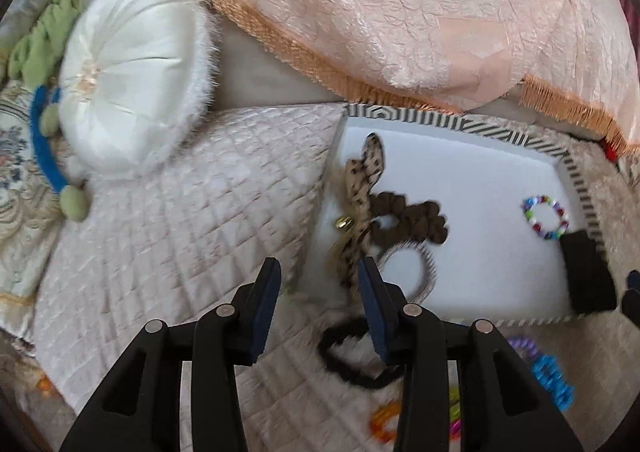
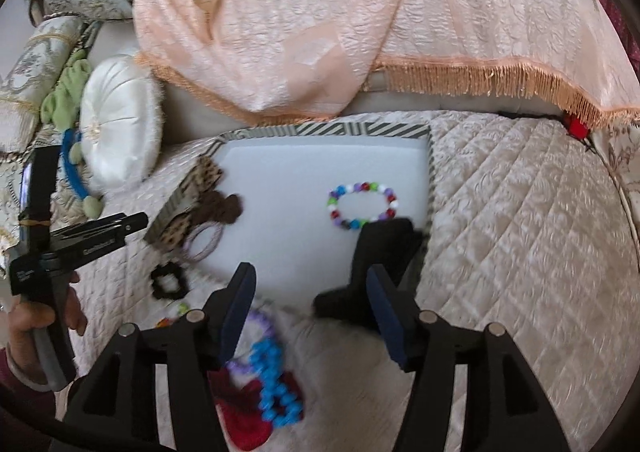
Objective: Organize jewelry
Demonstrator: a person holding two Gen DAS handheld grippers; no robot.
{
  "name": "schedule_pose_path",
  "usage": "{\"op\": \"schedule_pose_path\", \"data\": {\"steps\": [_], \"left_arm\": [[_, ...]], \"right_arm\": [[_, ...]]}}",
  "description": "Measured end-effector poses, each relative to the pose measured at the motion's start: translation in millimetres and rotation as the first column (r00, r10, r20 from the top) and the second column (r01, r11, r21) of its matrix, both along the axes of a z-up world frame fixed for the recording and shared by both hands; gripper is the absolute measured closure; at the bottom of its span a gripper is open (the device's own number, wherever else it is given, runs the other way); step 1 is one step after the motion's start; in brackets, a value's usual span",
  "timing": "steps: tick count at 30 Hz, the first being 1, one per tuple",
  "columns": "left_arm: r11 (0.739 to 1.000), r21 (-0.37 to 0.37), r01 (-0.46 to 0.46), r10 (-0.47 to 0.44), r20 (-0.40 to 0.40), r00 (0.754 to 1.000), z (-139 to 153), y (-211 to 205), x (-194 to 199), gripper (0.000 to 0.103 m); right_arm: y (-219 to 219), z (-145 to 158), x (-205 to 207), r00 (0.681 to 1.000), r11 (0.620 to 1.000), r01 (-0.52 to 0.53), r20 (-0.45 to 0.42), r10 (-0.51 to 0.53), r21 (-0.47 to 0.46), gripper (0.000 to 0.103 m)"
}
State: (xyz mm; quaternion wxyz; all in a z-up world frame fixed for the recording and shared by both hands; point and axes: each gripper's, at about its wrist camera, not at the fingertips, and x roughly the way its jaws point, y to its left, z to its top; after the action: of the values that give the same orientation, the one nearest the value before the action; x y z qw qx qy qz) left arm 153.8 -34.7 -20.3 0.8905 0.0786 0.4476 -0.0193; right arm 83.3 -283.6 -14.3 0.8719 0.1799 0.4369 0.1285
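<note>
A white tray with a striped rim (image 1: pixel 452 119) (image 2: pixel 320 129) lies on the quilted bed. In it are a leopard-print bow (image 1: pixel 362 176) (image 2: pixel 200 178), a brown scrunchie (image 1: pixel 416 220) (image 2: pixel 226 208), a pale hair tie (image 1: pixel 424 264) (image 2: pixel 204 240), a multicoloured bead bracelet (image 1: pixel 546 217) (image 2: pixel 362 204) and a black item (image 1: pixel 588 272) (image 2: pixel 380 248) over the near right rim. My left gripper (image 1: pixel 318 284) is open and empty over the tray's left edge. My right gripper (image 2: pixel 308 288) is open and empty above the tray's near edge.
Loose pieces lie before the tray: a black scrunchie (image 1: pixel 352 356) (image 2: pixel 168 284), blue beads (image 1: pixel 554 380) (image 2: pixel 276 384), a purple coil (image 2: pixel 260 322), a red scrunchie (image 2: pixel 244 412), orange rings (image 1: pixel 384 422). A white round cushion (image 1: pixel 132 72), a blue hoop (image 1: pixel 44 144) and a peach fringed blanket (image 1: pixel 400 12) surround.
</note>
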Motion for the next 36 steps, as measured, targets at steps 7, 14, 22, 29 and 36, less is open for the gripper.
{"op": "schedule_pose_path", "data": {"steps": [7, 14, 22, 29, 36], "left_arm": [[0.998, 0.054, -0.032, 0.033, -0.017, 0.999, -5, 9, -31, 0.073], [0.992, 0.091, -0.084, 0.086, -0.016, 0.996, -8, 20, -49, 0.073], [0.994, -0.054, -0.093, 0.089, -0.063, 0.994, -4, 46, -56, 0.073], [0.988, -0.138, -0.070, 0.051, -0.137, 0.989, -7, 54, -54, 0.073], [0.979, -0.190, -0.073, 0.042, -0.164, 0.986, -11, 53, -51, 0.073]], "right_arm": [[17, 8, -30, 0.999, 0.999, -0.042, 0.007, 0.041, 0.021, 0.040], [29, 14, -45, 0.997, 0.997, -0.075, 0.016, 0.075, 0.015, 0.040], [32, 15, -56, 0.996, 0.996, -0.088, 0.015, 0.088, -0.009, 0.039], [29, 10, -62, 0.995, 0.995, -0.101, 0.004, 0.101, -0.021, 0.039], [14, -3, -63, 0.996, 0.992, -0.093, -0.024, 0.091, -0.081, 0.039]]}}
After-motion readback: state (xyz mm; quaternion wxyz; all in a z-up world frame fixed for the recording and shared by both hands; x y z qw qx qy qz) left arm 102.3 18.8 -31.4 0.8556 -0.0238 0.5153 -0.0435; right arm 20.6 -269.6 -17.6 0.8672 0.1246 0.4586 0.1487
